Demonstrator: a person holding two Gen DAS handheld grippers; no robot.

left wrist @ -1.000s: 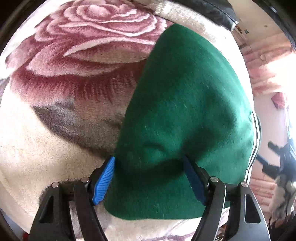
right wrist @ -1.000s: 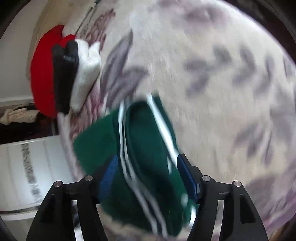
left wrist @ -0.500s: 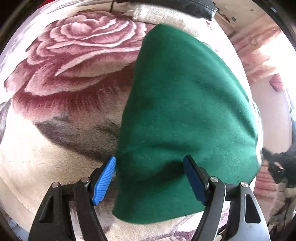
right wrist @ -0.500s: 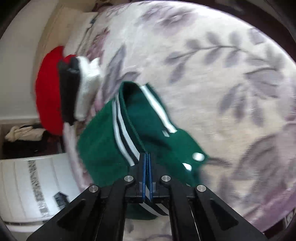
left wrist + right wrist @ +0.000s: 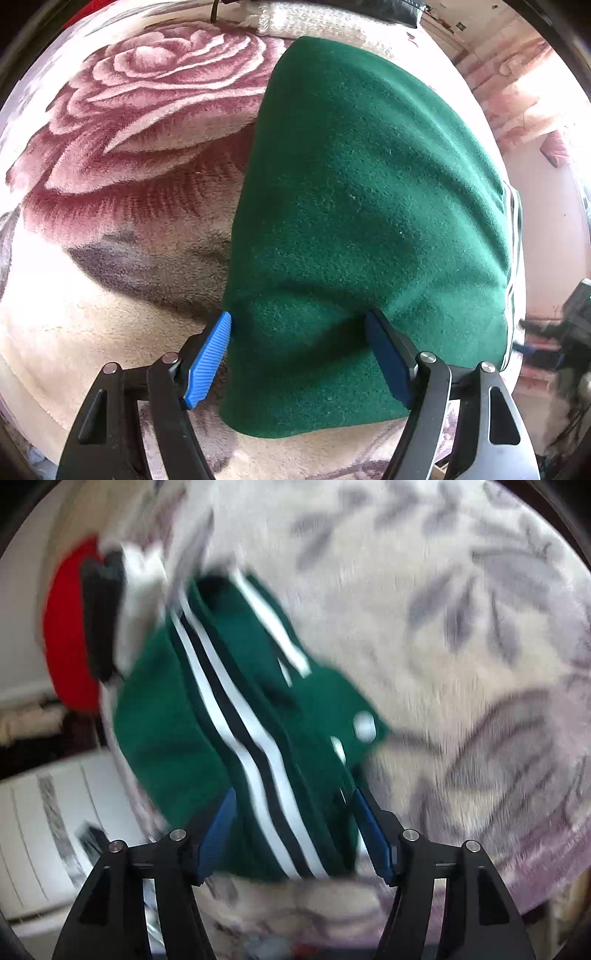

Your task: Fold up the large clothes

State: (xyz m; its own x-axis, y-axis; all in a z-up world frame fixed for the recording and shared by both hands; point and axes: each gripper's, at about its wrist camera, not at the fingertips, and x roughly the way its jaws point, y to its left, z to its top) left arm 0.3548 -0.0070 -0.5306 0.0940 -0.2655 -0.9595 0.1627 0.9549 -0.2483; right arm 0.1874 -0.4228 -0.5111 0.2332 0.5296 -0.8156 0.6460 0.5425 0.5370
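Observation:
A folded dark green garment [image 5: 369, 206] with white and black stripes lies on a floral blanket [image 5: 110, 258]. In the left wrist view my left gripper [image 5: 299, 350] is open, its blue pads [image 5: 207, 362] straddling the garment's near edge. In the right wrist view the same green garment [image 5: 207, 716] shows its striped band [image 5: 258, 768], blurred by motion. My right gripper [image 5: 291, 830] is open, its jaws on either side of the striped edge.
A stack of red, black and white folded clothes [image 5: 92, 627] lies on the blanket beyond the green garment. White furniture [image 5: 44, 827] stands beside the bed at lower left. Room clutter [image 5: 561, 332] shows off the bed's right edge.
My right gripper was shut on the striped edge half a second ago and is now open. The left gripper stayed open and shifted slightly over the garment.

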